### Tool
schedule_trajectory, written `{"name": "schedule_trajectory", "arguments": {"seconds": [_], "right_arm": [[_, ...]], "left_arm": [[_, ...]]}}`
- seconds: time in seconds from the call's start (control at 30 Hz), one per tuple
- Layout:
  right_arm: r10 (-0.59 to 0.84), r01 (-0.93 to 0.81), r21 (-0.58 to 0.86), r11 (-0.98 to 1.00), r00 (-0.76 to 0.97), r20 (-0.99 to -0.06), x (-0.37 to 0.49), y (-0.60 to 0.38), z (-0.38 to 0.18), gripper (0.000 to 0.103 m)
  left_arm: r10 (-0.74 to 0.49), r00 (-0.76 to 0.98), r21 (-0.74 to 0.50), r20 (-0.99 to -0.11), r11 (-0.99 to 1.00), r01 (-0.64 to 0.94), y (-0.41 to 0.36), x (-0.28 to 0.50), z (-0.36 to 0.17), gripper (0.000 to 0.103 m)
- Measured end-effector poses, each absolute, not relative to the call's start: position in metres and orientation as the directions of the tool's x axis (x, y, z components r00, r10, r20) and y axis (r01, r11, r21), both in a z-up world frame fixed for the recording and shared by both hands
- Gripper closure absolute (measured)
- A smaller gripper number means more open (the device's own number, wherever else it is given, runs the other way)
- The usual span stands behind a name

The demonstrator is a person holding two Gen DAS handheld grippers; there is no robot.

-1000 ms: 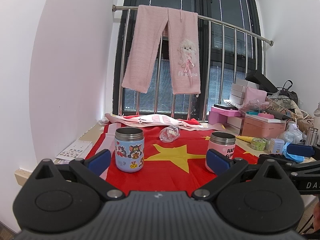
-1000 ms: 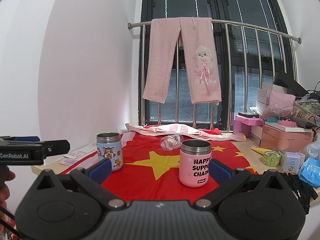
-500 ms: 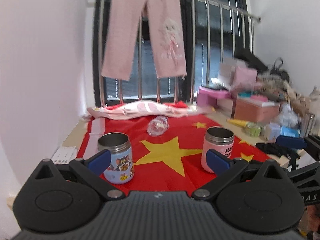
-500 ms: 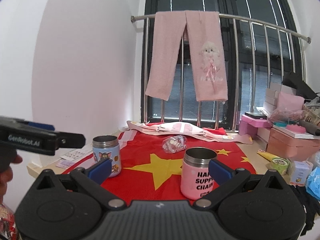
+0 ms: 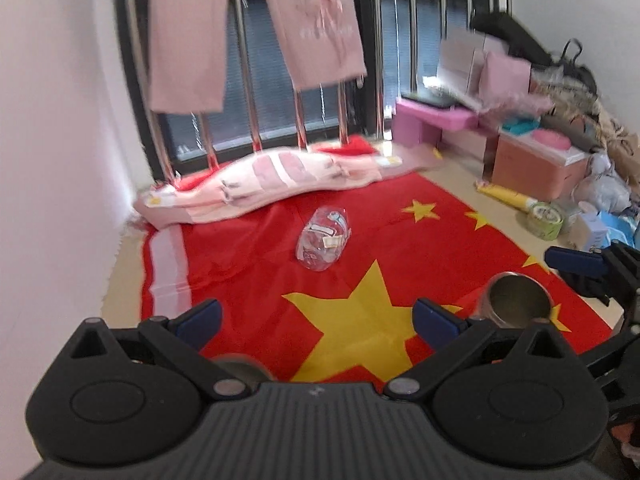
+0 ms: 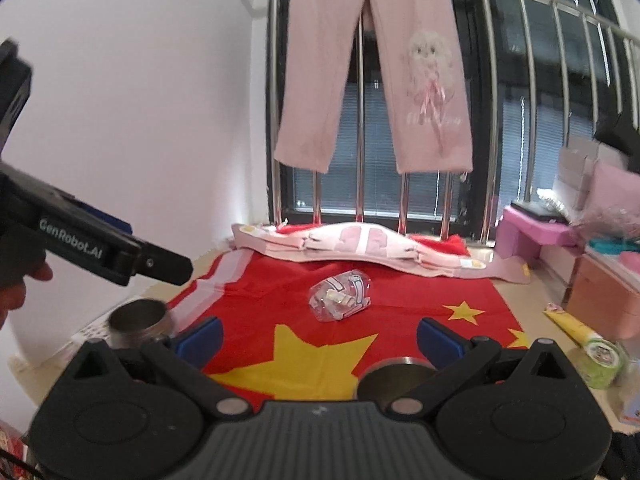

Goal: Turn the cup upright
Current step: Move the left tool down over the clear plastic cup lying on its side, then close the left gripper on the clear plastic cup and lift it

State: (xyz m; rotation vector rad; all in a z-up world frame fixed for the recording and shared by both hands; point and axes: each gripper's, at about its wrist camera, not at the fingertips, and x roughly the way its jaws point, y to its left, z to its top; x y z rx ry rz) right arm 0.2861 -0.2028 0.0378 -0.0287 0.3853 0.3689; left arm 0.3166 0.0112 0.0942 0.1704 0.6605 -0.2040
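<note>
Beyond both wide-spread, empty grippers, left gripper [image 5: 316, 316] and right gripper [image 6: 318, 338], the clear cup [image 6: 340, 295] apparently lies sideways on the red flag [image 6: 420, 292], where a glancing pinch could roll it away.

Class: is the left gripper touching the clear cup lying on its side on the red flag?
Apart. In the left wrist view, bare red flag separates the left gripper from the clear cup, jaws open and empty.
</note>
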Motion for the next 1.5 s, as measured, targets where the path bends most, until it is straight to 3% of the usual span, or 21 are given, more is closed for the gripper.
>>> {"name": "schedule_trajectory", "arguments": {"seconds": [0.4, 0.7, 0.93, 1.03, 1.3, 1.5], "right_arm": [[0.257, -0.275, 0.081, 0.958, 0.698, -0.668, 0.457, -0.179, 0.047, 0.0], [0.147, -0.238, 0.022, 0.971, 0.522, -0.84, 0.543, -0.179, 0.021, 0.0], [0.107, -0.237, -0.002, 0.971, 0.447, -0.888, 0.577, -0.18, -0.011, 0.0], [0.098, -0.238, -0.009, 0.971, 0.434, -0.896, 0.579, -0.179, -0.019, 0.0], [0.124, -0.242, 0.008, 0.97, 0.467, -0.876, 0.564, -0.18, -0.004, 0.0], [0.184, -0.293, 0.017, 0.956, 0.555, -0.811, 0.525, -0.18, 0.034, 0.0]], "left_arm": [[-0.152, 0.542, 0.104, -0.826, 0.905, 0.412, -0.018, 0.527, 0.095, 0.0], [-0.14, 0.342, 0.038, -0.929, 0.885, 0.465, -0.038, 0.637, 0.025, 0.0], [-0.116, 0.273, 0.036, -0.955, 0.868, 0.495, -0.053, 0.667, -0.033, 0.008], [-0.11, 0.254, 0.03, -0.961, 0.872, 0.489, -0.055, 0.674, -0.048, 0.038], [-0.175, 0.365, 0.05, -0.914, 0.846, 0.532, -0.049, 0.648, 0.014, 0.039], [-0.2, 0.473, 0.119, -0.858, 0.819, 0.561, -0.057, 0.575, 0.087, 0.039]]}}
